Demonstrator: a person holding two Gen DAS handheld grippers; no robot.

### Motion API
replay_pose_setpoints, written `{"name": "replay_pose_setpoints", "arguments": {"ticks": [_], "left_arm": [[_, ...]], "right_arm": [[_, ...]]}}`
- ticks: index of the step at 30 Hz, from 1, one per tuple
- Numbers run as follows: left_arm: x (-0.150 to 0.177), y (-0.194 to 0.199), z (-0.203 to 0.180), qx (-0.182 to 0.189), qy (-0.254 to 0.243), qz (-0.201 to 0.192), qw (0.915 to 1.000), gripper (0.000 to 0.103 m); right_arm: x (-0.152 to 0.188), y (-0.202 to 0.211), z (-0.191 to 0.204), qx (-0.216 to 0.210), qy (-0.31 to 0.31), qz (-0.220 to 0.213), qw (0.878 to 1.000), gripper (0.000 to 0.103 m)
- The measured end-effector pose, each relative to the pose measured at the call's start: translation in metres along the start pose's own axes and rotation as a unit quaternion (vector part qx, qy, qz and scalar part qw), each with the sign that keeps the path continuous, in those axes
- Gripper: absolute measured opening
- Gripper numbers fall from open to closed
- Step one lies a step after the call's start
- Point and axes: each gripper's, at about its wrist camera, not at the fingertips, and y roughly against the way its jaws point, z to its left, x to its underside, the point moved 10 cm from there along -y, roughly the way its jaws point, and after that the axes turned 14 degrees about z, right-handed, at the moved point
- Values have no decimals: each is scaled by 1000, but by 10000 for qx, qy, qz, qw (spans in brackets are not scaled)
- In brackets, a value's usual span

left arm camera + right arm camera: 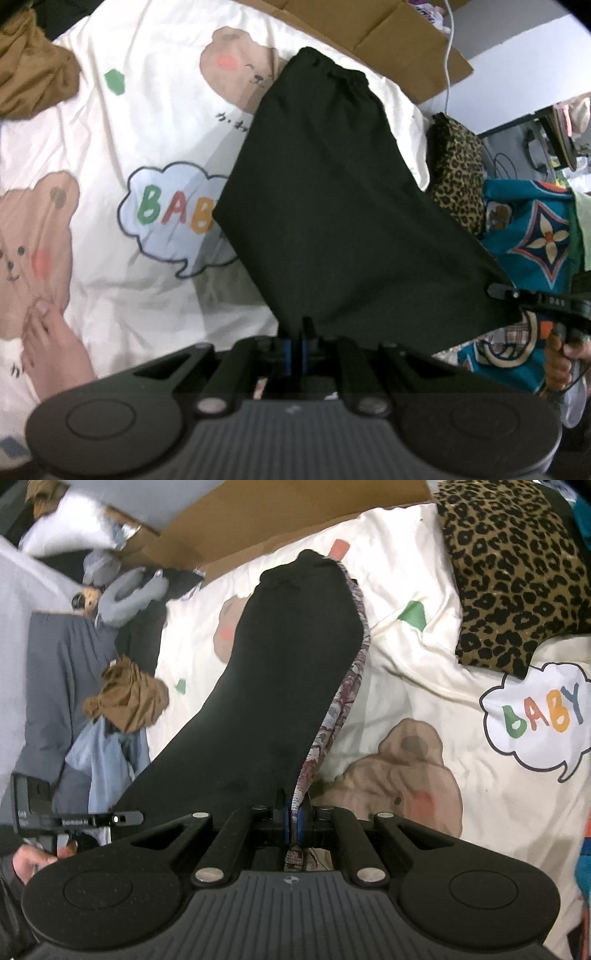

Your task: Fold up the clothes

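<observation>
Above the bed (110, 147), both grippers' fingers (297, 336) (291, 816) clenched the black garment's (332, 206) edge, hanging unfolded; folding not yet begun.

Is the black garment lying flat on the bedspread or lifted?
Lifted: the black garment hangs between the left gripper and right gripper, each shut on an edge.

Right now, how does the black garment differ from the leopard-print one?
The black garment is plain and dark; the leopard-print piece is tan with black spots. The black one hangs lifted off the bedsheet, pinched by the left gripper and the right gripper; the leopard one lies untouched near the sheet's edge. The black one is stretched flat; the leopard one sits bunched. Both are fabric items at the same bed.
</observation>
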Motion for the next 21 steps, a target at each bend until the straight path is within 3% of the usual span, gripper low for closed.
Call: {"name": "replay_pose_setpoints", "arguments": {"ticks": [9, 21], "left_arm": [[12, 37, -6, 187, -30, -109, 9998, 5], [36, 60, 20, 186, 217, 23, 9996, 5]], "right_arm": [[30, 7, 27, 443, 199, 842, 9953, 1], [73, 7, 71, 610, -392, 954, 9928, 1]]}}
